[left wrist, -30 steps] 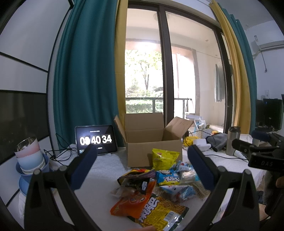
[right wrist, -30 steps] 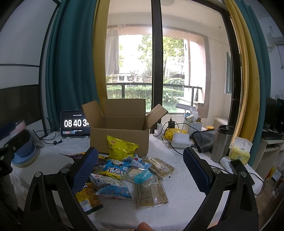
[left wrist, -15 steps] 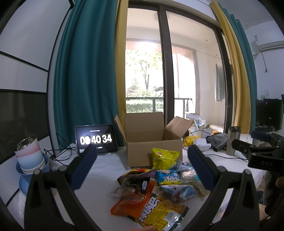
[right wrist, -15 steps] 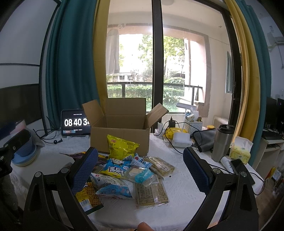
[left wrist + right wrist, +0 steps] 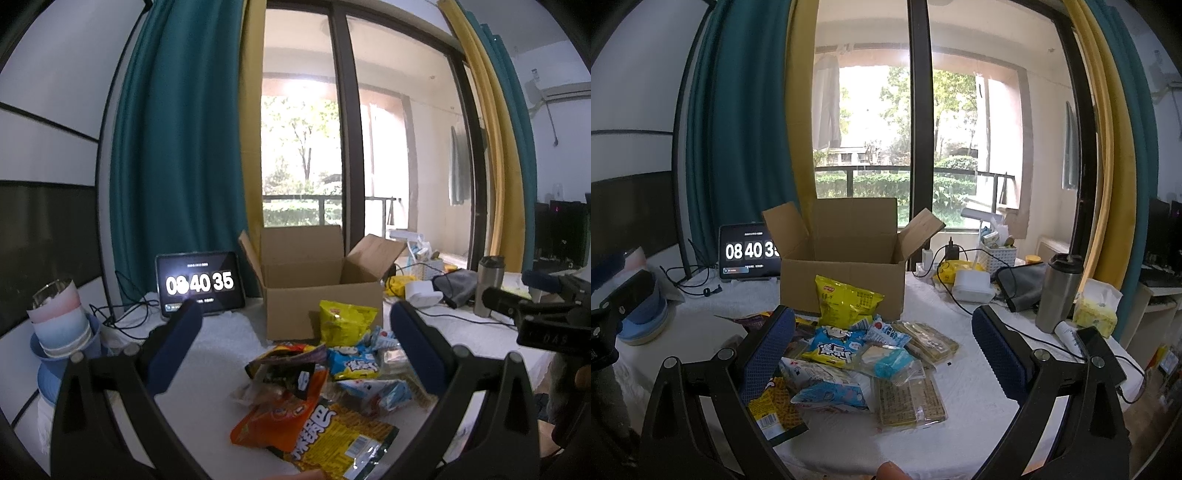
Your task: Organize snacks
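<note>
- Since both tools hover wide open and hold nothing, the first pick should likely be a top-lying packet, taken by a flat edge so the foil does not slip or crush.
- The left gripper [image 5: 295,354] has the orange snack bag [image 5: 284,417] just below and ahead of its spread fingers, overlapping a yellow bag.
- The right gripper [image 5: 882,350] frames the snack pile [image 5: 864,358]: glossy blue, yellow and clear wrappers, crumpled and overlapping.
- Beyond the pile, a yellow chip bag [image 5: 846,299] leans upright against the cardboard box [image 5: 846,269], flaps open, the likely destination.
- Farther left stands a clock tablet [image 5: 199,284].
</note>
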The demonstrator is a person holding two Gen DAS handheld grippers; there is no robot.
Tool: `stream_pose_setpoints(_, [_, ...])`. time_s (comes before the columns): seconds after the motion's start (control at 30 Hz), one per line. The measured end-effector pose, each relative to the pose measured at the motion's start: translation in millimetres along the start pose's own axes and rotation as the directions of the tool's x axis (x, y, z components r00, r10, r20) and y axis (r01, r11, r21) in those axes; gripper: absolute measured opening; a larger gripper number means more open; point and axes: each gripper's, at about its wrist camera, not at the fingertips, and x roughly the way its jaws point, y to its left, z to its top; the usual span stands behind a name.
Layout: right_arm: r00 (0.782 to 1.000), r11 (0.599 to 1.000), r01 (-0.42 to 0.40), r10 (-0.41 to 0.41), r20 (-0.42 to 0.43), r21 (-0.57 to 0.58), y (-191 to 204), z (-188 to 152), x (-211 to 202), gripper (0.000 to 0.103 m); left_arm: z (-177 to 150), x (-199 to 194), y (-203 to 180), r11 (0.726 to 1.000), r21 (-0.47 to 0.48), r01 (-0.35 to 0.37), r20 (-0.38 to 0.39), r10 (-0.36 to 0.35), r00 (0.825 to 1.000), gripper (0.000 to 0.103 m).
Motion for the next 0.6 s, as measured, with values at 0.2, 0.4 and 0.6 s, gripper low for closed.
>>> stream_pose_setpoints(0.2, [0.999,1.000,-0.012,0.012,-0.035,0.007,-4,-1,21,0.098,-7,30,4,0.999,0.024,-0.021,-0.086,0.023,0.996,0.103])
stream_pose_setpoints(0.4, [0.996,1.000,0.006,-0.005,-0.089,0.020,-19,-3,55,0.098,-28,82,15,1.000,0.011,-0.027,-0.243,0.029,0.970,0.102])
stream_pose_setpoints(0.6, [0.984,0.999,0.037,-0.030,-0.173,0.035,-40,-11,95,0.098,-43,129,9,0.996,0.087,-0.006,-0.314,0.033,0.949,0.102])
